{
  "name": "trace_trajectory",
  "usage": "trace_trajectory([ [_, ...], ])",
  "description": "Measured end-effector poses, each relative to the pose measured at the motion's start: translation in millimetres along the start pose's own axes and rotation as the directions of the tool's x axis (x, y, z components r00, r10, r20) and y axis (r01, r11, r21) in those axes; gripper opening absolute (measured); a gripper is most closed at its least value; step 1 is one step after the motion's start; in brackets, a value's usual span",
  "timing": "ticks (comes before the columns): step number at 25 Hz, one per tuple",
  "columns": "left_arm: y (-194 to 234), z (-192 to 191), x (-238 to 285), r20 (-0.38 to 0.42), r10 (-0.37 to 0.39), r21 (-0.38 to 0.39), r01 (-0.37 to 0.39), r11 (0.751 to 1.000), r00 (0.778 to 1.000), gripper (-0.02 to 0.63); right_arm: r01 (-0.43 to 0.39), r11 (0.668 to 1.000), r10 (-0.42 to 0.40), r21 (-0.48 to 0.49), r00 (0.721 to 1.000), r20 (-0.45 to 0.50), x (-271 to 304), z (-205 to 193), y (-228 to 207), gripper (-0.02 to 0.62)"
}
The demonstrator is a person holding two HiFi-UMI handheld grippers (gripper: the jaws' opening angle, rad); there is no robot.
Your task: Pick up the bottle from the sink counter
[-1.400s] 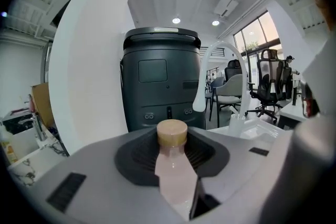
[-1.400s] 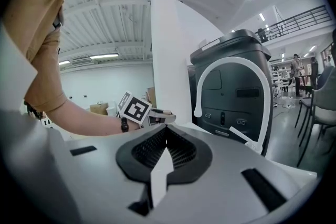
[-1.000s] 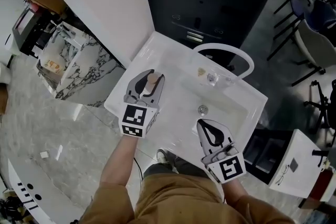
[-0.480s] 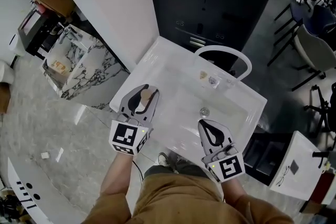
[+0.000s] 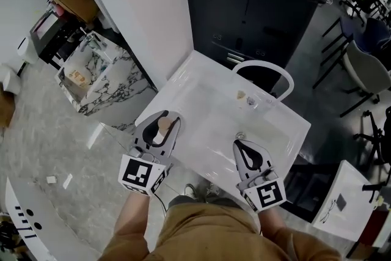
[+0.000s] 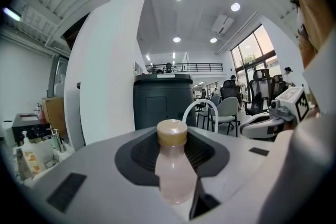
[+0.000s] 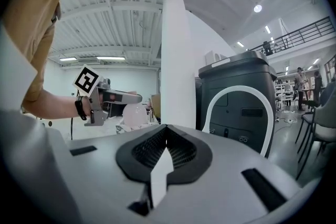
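A small bottle [image 6: 173, 170] with a pale pink body and a tan cap stands upright between the dark pads of my left gripper [image 5: 164, 117], which is shut on it. In the head view the bottle [image 5: 162, 127] hangs over the front left edge of the white sink counter [image 5: 201, 101]. The right gripper view shows the bottle [image 7: 134, 113] held out to the left. My right gripper [image 5: 242, 143] is shut with nothing in it, over the counter's front right edge near the basin drain.
A white arched faucet [image 5: 264, 67] rises at the counter's back, with two small items [image 5: 246, 98] beside it. Behind stands a black cabinet [image 5: 256, 3], and a white pillar [image 5: 140, 3] at the left. A marble-patterned stand [image 5: 91, 76] and office chairs [image 5: 366, 58] flank the sink.
My left gripper has carried the bottle up and back from the counter's left part to its front left edge. The right gripper has barely shifted.
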State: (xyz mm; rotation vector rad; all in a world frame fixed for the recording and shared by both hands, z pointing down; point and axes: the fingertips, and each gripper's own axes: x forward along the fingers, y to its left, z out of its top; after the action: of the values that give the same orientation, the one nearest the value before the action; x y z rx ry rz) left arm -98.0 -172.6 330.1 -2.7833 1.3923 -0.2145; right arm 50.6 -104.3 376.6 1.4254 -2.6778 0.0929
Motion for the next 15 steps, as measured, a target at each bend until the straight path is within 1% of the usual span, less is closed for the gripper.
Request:
trace_trajectory([
  [6, -3, 19, -27, 0.019, 0.014, -0.009, -0.014, 1.0, 1.0, 0.129, 0.011, 1.0, -0.011, 0.004, 0.999, 0.031, 0, 16, -5, 0.005],
  [12, 1, 24, -47, 0.014, 0.02, -0.001, -0.019, 1.0, 1.0, 0.129, 0.031, 0.999, -0.03, -0.012, 0.998, 0.052, 1, 28, -9, 0.005],
  [15, 6, 31, -60, 0.025, 0.031, -0.013, -0.031, 0.999, 0.999, 0.129, 0.045, 0.999, -0.044, -0.019, 0.998, 0.055, 1, 31, -12, 0.005],
])
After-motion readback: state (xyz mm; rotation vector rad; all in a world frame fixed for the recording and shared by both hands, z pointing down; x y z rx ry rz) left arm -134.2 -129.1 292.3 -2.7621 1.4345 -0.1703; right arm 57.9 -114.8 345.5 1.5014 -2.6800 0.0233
